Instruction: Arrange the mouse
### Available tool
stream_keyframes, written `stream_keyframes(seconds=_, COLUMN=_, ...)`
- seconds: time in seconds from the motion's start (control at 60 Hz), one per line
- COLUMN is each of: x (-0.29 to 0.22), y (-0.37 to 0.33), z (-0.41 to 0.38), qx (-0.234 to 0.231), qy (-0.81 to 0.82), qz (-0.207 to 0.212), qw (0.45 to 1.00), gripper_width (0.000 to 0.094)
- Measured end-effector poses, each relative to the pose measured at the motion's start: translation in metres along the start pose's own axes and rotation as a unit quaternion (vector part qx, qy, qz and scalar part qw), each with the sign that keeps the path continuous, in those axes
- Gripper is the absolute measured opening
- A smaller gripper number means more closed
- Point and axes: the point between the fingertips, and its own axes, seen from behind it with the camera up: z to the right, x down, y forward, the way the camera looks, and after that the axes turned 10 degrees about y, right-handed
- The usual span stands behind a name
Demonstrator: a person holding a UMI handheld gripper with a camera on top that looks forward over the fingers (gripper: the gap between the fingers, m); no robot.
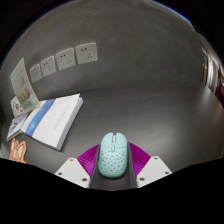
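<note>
While you look along the tongs, the grey surface (130, 115) fills most of what lies ahead and runs back to a pale wall (120, 25) carrying a row of white sockets (66, 58). Off to the left of the tongs, a stack of white and blue books or booklets (48, 118) lies flat on the surface, with more printed paper (20, 85) propped behind it near the wall. Your tongs (112, 172) sit closest, and the mouse (112, 155), pale mint green with fine speckles, stands between their purple pads (88, 158), pointing away from you. Both pads appear pressed against its sides, so the tongs are pinching the mouse.
</note>
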Motion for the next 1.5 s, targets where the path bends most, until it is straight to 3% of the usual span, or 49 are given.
stream_keyframes(seconds=0.083, x=-0.001, y=-0.009, z=0.007, qx=0.012, qy=0.002, qz=-0.006, qw=1.0, gripper_width=0.0434)
stream_keyframes(seconds=0.133, x=-0.017, y=-0.028, z=0.009, qx=0.027, qy=-0.005, qz=0.021, qw=0.999, gripper_width=0.0434)
stream_keyframes(seconds=0.2, x=-0.042, y=-0.066, z=-0.019, qx=0.013, qy=0.013, qz=0.067, qw=0.998, gripper_width=0.0433)
stream_keyframes(seconds=0.317, x=-0.074, y=-0.145, z=-0.114, qx=-0.028, qy=0.025, qz=0.132, qw=0.991, gripper_width=0.0434)
stream_keyframes(seconds=0.433, x=-0.055, y=-0.189, z=-0.243, qx=-0.078, qy=0.012, qz=0.162, qw=0.984, gripper_width=0.0433)
stream_keyframes(seconds=0.5, x=-0.015, y=-0.188, z=-0.309, qx=-0.092, qy=-0.005, qz=0.152, qw=0.984, gripper_width=0.0431)
stream_keyframes(seconds=0.667, x=0.12, y=-0.127, z=-0.416, qx=-0.081, qy=-0.051, qz=0.05, qw=0.994, gripper_width=0.0434)
stream_keyframes(seconds=0.817, x=0.177, y=-0.106, z=-0.447, qx=-0.061, qy=-0.074, qz=0.018, qw=0.995, gripper_width=0.0436)
stream_keyframes(seconds=0.933, x=0.196, y=-0.094, z=-0.438, qx=-0.022, qy=-0.106, qz=0.013, qw=0.994, gripper_width=0.0451)
stream_keyframes(seconds=0.95, x=0.2, y=-0.091, z=-0.437, qx=-0.018, qy=-0.113, qz=0.009, qw=0.993, gripper_width=0.0506)
stream_keyframes(seconds=1.0, x=0.195, y=-0.091, z=-0.438, qx=-0.022, qy=-0.111, qz=0.026, qw=0.993, gripper_width=0.0466)
stream_keyframes(seconds=1.15, x=0.198, y=-0.089, z=-0.437, qx=-0.032, qy=-0.082, qz=0.026, qw=0.996, gripper_width=0.0546)
stream_keyframes(seconds=1.183, x=0.198, y=-0.089, z=-0.435, qx=-0.034, qy=-0.072, qz=0.023, qw=0.997, gripper_width=0.0586)
stream_keyframes(seconds=1.283, x=0.195, y=-0.09, z=-0.429, qx=-0.037, qy=-0.072, qz=0.033, qw=0.996, gripper_width=0.0902)
stream_keyframes(seconds=1.317, x=0.195, y=-0.092, z=-0.429, qx=-0.043, qy=-0.072, qz=0.034, qw=0.996, gripper_width=0.0849)
stream_keyframes(seconds=1.5, x=0.184, y=-0.144, z=-0.429, qx=-0.105, qy=-0.078, qz=0.055, qw=0.99, gripper_width=0.085)
